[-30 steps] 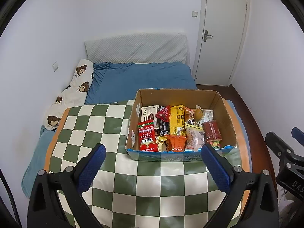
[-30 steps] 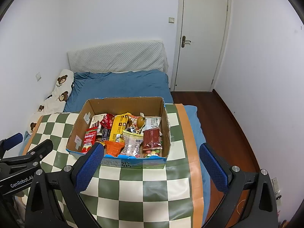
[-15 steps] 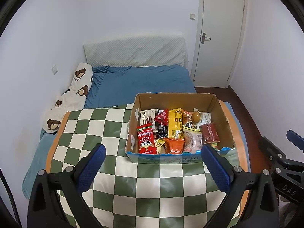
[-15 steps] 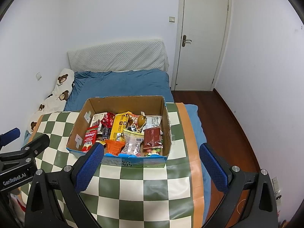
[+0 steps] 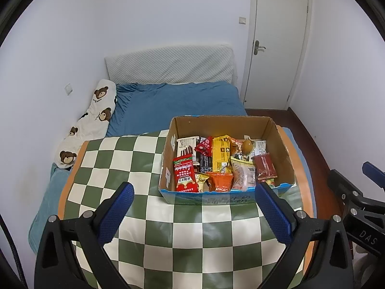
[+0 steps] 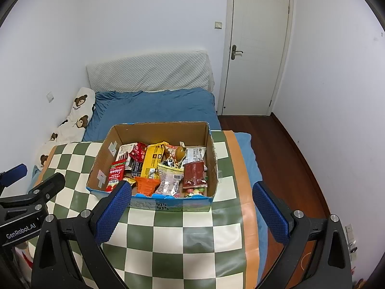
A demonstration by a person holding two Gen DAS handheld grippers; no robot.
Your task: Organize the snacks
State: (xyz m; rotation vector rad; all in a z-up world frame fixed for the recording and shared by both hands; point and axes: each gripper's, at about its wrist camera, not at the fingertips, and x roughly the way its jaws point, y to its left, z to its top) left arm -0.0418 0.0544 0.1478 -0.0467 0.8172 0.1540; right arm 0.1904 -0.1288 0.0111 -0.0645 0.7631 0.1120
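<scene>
Hovering: left gripper (image 5: 193,203), released, empty; right gripper (image 6: 192,202), released, empty.
Box: open brown cardboard box (image 5: 222,125) of packaged snacks (image 5: 222,161), far right of green-checked tabletop (image 5: 115,168).

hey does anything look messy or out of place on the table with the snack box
Nothing is spilled. Inside the cardboard box, the snack packets lie jumbled, overlapping at mixed angles rather than sorted. The checkered tablecloth lies flat. Both tools are open and empty.
</scene>
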